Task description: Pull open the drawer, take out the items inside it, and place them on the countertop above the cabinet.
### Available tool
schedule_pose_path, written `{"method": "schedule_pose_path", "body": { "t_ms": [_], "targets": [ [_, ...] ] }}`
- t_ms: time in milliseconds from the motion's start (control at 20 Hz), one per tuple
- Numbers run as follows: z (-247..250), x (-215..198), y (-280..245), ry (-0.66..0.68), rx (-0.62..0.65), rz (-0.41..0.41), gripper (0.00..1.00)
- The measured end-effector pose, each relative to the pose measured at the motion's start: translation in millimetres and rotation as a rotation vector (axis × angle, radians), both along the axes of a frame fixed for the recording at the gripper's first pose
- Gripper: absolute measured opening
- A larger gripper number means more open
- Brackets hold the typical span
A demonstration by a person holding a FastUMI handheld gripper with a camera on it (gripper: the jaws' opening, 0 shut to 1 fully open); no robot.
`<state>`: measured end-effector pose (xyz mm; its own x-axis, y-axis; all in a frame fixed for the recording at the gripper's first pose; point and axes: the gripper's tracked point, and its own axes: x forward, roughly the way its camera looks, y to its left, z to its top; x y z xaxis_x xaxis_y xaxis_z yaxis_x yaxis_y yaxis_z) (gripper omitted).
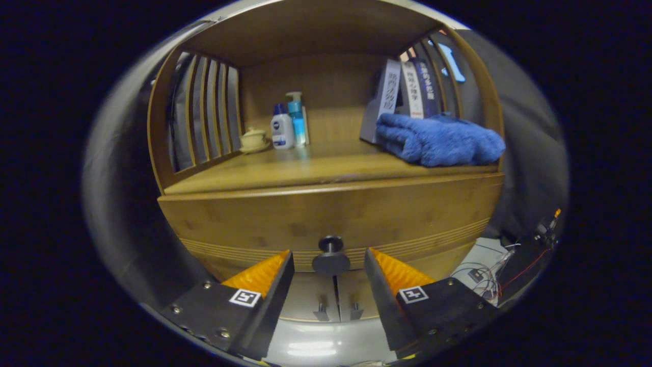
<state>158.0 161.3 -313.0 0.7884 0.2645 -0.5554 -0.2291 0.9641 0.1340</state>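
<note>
A wooden cabinet faces me with its drawer front [331, 214] closed flush under the countertop [305, 171]. A dark round knob [331, 261] sticks out of the drawer's lower middle. My gripper [330, 257] is open, and the knob sits between the two fingertips without either touching it. The drawer's inside is hidden.
On the countertop, a folded blue towel [440, 138] lies at the right in front of upright books [407, 92]. Two pump bottles [288, 125] and a small lidded cup [253, 138] stand at the back left. Slatted side walls close both ends. Wires [489, 270] lie on the floor to the right.
</note>
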Motion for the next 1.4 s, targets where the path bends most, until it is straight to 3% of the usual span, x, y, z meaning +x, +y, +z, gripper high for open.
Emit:
{"method": "schedule_pose_path", "body": {
  "t_ms": [100, 250, 550, 700, 1000, 1400],
  "targets": [
    [-8.7, 8.4, 7.1, 0.0, 0.012, 0.009, 0.74],
    [-19.4, 17.7, 3.1, -0.005, -0.013, -0.013, 0.73],
    [-17.5, 18.6, -0.3, -0.015, 0.007, -0.031, 0.45],
    [-19.8, 18.7, 1.3, -0.018, 0.003, -0.03, 0.36],
    [-16.4, 12.9, -0.8, 0.004, 0.001, -0.05, 0.36],
    [-2.8, -40.1, -13.0, 0.031, -0.006, -0.082, 0.36]
  ]
}}
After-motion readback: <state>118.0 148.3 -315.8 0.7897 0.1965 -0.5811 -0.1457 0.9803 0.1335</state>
